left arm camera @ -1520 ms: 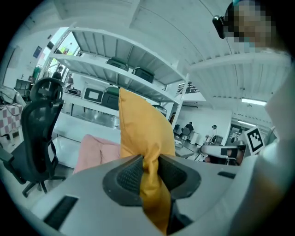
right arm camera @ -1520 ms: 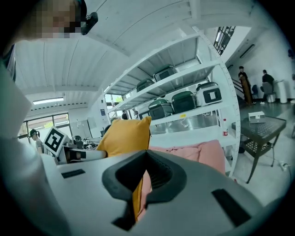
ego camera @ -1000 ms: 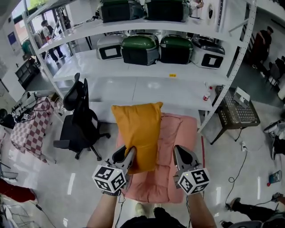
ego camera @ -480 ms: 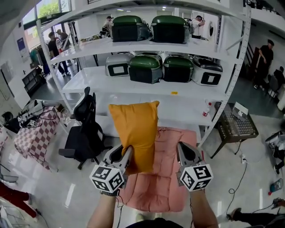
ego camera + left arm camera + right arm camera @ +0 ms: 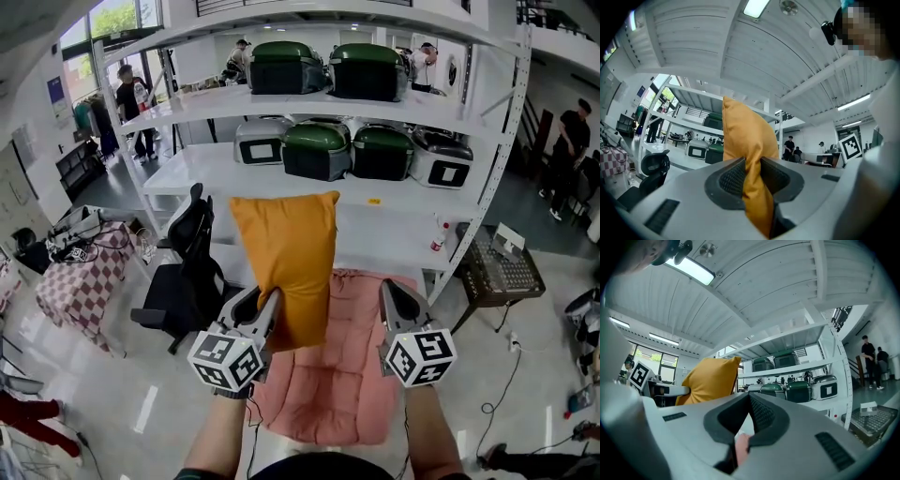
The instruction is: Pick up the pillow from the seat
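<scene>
A mustard-yellow pillow (image 5: 286, 262) hangs upright in the air above the pink padded seat (image 5: 347, 375). My left gripper (image 5: 269, 302) is shut on the pillow's lower edge. In the left gripper view the pillow (image 5: 747, 140) is pinched between both ribbed pads, with fabric bulging above and below them. My right gripper (image 5: 392, 289) is level with the left one, to the pillow's right and apart from it. It is shut and holds nothing. From the right gripper view (image 5: 750, 397) the pillow (image 5: 710, 378) stands off to the left.
A black office chair (image 5: 187, 272) stands left of the seat. Behind it is a white shelving rack (image 5: 309, 187) with green and grey cases (image 5: 319, 150). A checkered table (image 5: 80, 281) is at the far left, a wire cart (image 5: 502, 267) at the right. People stand in the background.
Both grippers have risen a little and the pillow has gone up with the left one, clear of the seat. The head view has tilted up toward the shelves.
</scene>
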Demonstrator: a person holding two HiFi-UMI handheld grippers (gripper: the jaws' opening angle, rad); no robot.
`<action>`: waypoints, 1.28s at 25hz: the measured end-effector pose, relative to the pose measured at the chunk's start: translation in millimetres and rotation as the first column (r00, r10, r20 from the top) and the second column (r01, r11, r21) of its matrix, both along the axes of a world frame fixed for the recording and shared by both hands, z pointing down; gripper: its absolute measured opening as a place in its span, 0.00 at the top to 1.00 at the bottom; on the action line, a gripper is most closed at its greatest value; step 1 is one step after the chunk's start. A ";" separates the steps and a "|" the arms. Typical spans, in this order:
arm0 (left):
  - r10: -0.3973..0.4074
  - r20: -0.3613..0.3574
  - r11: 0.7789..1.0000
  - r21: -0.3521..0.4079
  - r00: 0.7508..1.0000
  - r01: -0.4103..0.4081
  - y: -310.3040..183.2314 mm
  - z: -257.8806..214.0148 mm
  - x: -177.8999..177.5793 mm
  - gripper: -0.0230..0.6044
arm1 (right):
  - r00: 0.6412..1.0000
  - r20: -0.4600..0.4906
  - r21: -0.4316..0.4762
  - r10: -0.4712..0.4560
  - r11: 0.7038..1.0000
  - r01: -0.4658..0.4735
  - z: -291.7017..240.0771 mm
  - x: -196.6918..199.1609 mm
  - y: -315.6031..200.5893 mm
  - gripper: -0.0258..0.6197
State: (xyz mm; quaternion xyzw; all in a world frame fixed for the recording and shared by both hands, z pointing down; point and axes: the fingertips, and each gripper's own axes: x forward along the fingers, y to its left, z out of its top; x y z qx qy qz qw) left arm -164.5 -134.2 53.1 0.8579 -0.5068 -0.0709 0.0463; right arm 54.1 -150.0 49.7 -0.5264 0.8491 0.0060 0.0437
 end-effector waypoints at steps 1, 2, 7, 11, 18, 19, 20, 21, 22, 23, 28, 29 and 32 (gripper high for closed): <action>-0.002 0.000 1.000 0.006 1.000 0.002 0.9 -2.9 -0.5 0.80 | 1.000 -0.002 0.005 -0.002 1.000 0.002 -3.5 -1.2 0.8 0.96; -0.003 -0.001 1.000 0.010 1.000 0.003 1.7 -5.0 -0.8 0.80 | 1.000 -0.004 0.010 -0.003 1.000 0.003 -6.3 -2.3 1.6 0.96; -0.011 -0.004 1.000 0.025 1.000 0.011 4.2 -10.1 -2.0 0.80 | 1.000 -0.023 0.017 -0.008 1.000 0.008 -10.1 -6.1 4.7 0.96; -0.016 -0.005 0.999 0.036 1.000 0.016 7.1 -14.8 -1.8 0.80 | 0.999 -0.034 0.012 -0.008 1.000 0.008 -8.9 -5.6 7.4 0.96; -0.019 -0.010 0.999 0.039 1.000 0.019 11.2 -13.7 -3.1 0.80 | 0.999 -0.037 0.015 -0.008 1.000 0.008 -8.4 -5.3 11.0 0.96; -0.020 -0.011 0.999 0.041 1.000 0.020 11.7 -14.1 -3.0 0.80 | 0.999 -0.037 0.016 -0.008 1.000 0.009 -8.5 -5.2 11.2 0.96; -0.020 -0.012 0.999 0.042 1.000 0.021 12.2 -14.6 -3.2 0.80 | 0.999 -0.038 0.016 -0.009 1.000 0.010 -8.5 -5.3 11.4 0.96; -0.020 -0.013 0.999 0.043 1.000 0.021 12.7 -14.9 -3.5 0.80 | 0.999 -0.038 0.017 -0.010 1.000 0.011 -8.4 -5.8 11.7 0.96; -0.021 -0.013 0.999 0.043 1.000 0.021 13.1 -14.9 -4.0 0.80 | 0.999 -0.039 0.017 -0.012 1.000 0.012 -8.2 -6.6 11.8 0.96; -0.021 -0.013 0.999 0.044 1.000 0.021 13.3 -14.7 -4.5 0.80 | 0.999 -0.039 0.018 -0.013 1.000 0.013 -8.0 -7.4 11.9 0.96; -0.021 -0.012 0.999 0.045 1.000 0.022 14.0 -13.9 -5.2 0.80 | 0.999 -0.037 0.023 -0.013 1.000 0.014 -8.2 -8.3 12.3 0.96; -0.021 -0.011 0.999 0.045 1.000 0.022 14.5 -14.2 -5.1 0.80 | 0.999 -0.037 0.023 -0.013 1.000 0.014 -8.4 -8.3 12.8 0.96; -0.020 -0.008 0.999 0.045 1.000 0.020 15.7 -15.6 -4.3 0.80 | 0.999 -0.037 0.024 -0.013 1.000 0.013 -9.1 -8.0 13.9 0.96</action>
